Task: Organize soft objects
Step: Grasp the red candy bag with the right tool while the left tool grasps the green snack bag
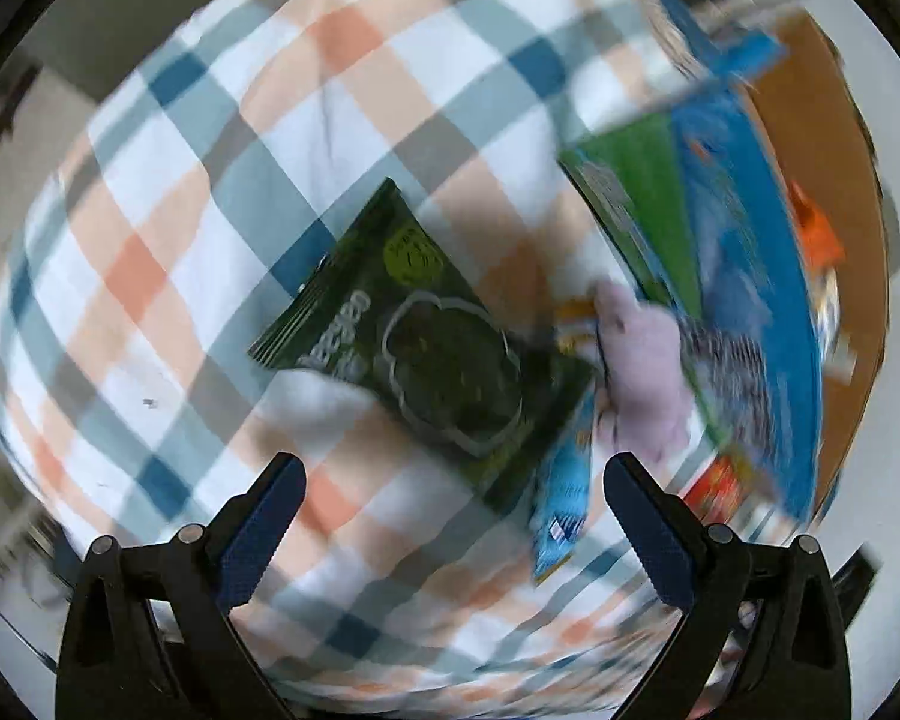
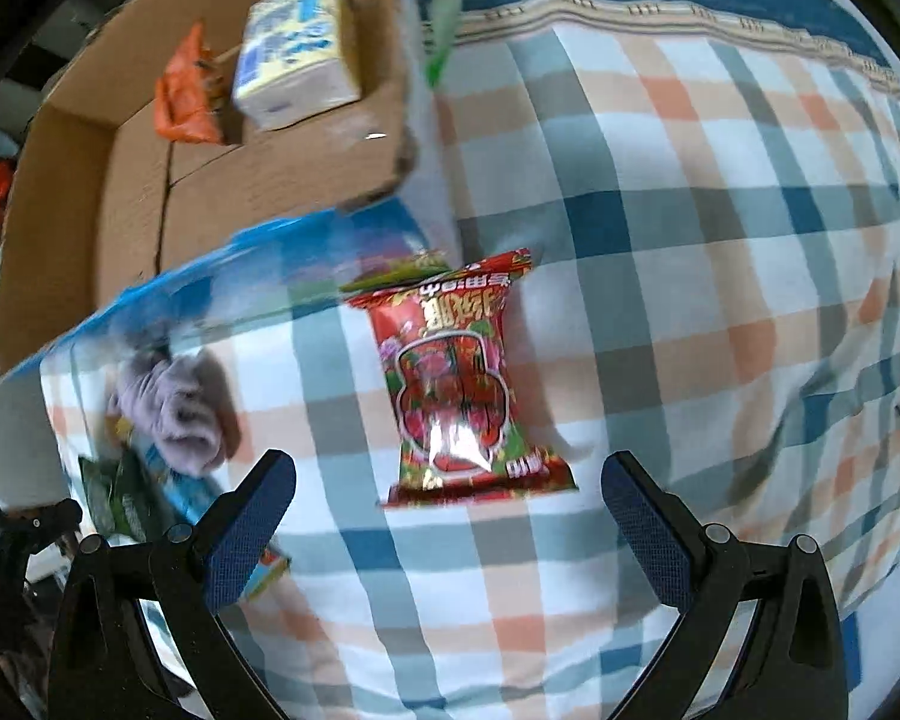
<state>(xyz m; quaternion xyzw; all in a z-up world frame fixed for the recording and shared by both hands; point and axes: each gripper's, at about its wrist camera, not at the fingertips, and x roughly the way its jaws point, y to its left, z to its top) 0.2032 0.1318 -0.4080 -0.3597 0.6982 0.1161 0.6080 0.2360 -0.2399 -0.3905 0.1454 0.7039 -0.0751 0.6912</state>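
1. Left wrist view: left gripper (image 1: 455, 489) has its jaws wide apart with nothing between them. It hangs over the plaid cloth (image 1: 168, 252).
2. A dark green snack bag (image 1: 426, 348) lies flat ahead of the jaws, about centred. A thin blue packet (image 1: 561, 510) sits just inside the right jaw, and a lilac plush toy (image 1: 642, 372) is ahead-right, touching the bag's edge.
3. Right wrist view: right gripper (image 2: 448, 489) also has its jaws apart and empty.
4. A red snack bag (image 2: 459, 384) lies between and just ahead of the jaws, long axis pointing away. The cardboard box (image 2: 60, 228) is far ahead-left and holds a pale carton (image 2: 297, 54).
5. Handling, my judgement: the bag is light, puffy and slick foil, and its contents probably crush. Pinch it across the sealed end crimp, not the belly.
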